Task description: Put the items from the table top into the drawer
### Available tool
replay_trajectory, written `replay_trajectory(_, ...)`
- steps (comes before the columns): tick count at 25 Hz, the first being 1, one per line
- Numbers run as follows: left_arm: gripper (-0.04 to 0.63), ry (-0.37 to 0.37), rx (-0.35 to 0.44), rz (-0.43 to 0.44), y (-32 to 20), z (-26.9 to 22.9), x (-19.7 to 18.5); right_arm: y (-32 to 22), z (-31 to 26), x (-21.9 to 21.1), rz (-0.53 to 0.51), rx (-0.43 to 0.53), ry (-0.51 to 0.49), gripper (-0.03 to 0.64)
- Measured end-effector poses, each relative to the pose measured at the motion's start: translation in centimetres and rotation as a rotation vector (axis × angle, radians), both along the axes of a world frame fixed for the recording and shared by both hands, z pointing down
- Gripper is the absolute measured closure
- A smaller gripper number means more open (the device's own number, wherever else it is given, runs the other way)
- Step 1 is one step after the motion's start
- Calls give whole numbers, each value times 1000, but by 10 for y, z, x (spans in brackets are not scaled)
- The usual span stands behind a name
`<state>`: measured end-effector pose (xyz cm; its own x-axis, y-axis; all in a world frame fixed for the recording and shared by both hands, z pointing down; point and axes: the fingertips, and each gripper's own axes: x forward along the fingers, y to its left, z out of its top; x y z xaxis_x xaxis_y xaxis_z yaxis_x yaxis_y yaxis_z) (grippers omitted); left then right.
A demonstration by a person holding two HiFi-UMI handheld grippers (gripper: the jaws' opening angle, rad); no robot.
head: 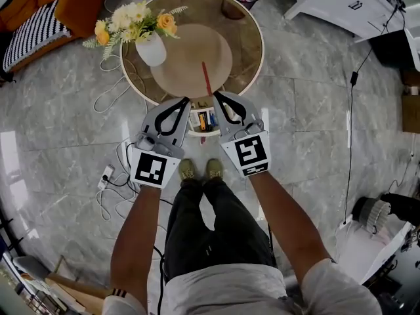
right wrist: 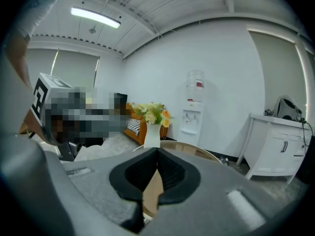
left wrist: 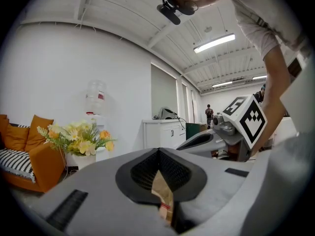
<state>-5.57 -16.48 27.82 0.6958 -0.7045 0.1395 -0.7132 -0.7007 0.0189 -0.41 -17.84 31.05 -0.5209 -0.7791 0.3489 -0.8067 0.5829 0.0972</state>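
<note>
Hovering clenched and empty, the left hand-held gripper (head: 186, 102) and right hand-held gripper (head: 216, 96) face a thin red stick (head: 206, 77): likely light, stiff, best pinched mid-shaft.

We see left gripper (head: 187, 101) and right gripper (head: 216, 96) both closed, flanking the open drawer (head: 199, 133), with small items (head: 205, 119) lying between the fingers. On the round table (head: 253, 39), a thin red stick (head: 206, 77) lies just past the fingertips. The flower vase (head: 151, 50) is further out, left.

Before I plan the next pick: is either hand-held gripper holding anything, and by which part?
Nothing is held. The left hand-held gripper and the right hand-held gripper are both shut and empty, near the open drawer.
</note>
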Motion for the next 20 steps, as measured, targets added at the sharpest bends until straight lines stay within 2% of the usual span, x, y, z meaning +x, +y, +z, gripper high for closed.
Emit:
replay_trajectory(7,595,-16,-39,25,-26,46,1,-24,61,2,40,-71,44,614)
replay_trajectory(12,595,-29,-60,63,-42,75,5,-41,94,1,68,-113,40,614)
replay_trajectory(20,595,-29,-75,88,-60,117,10,-58,149,2,99,-216,43,580)
